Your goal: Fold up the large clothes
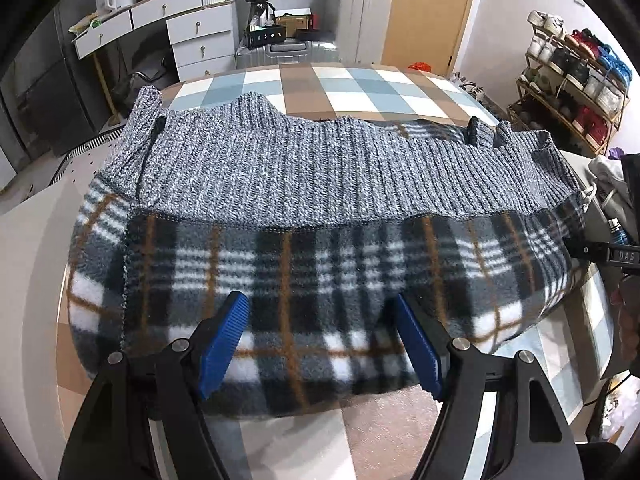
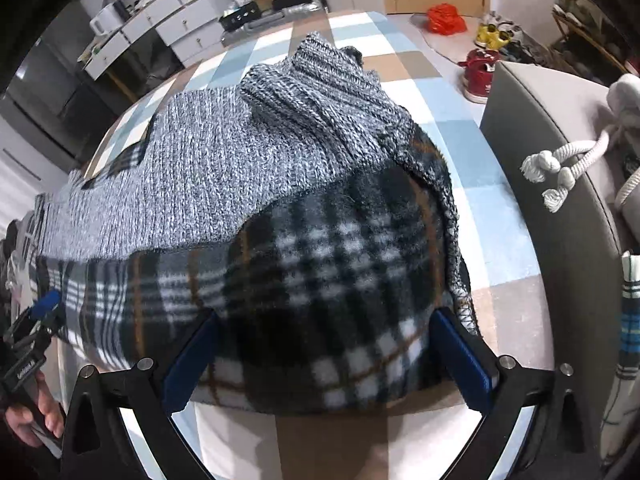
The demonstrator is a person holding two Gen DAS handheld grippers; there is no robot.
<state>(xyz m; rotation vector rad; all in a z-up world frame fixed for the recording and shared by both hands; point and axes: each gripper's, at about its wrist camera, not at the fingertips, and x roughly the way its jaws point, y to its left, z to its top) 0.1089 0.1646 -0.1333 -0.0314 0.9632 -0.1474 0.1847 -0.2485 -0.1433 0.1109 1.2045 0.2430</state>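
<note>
Knitted sweater (image 1: 304, 168) lies crosswise on the checked bed (image 1: 340, 84), both hand-held grippers (image 1: 320, 344) (image 2: 324, 356) seemingly spread apart over it.

Both fisheye views look steeply down along their own hand-held gripper fingers, close above the folded garment (image 1: 304, 248) on the checked bed (image 1: 352, 80). The left wrist view frames its whole width; the right sits nearer its right end (image 2: 340, 248). Both share the drawer unit (image 1: 200, 36) at 11 o'clock.
</note>
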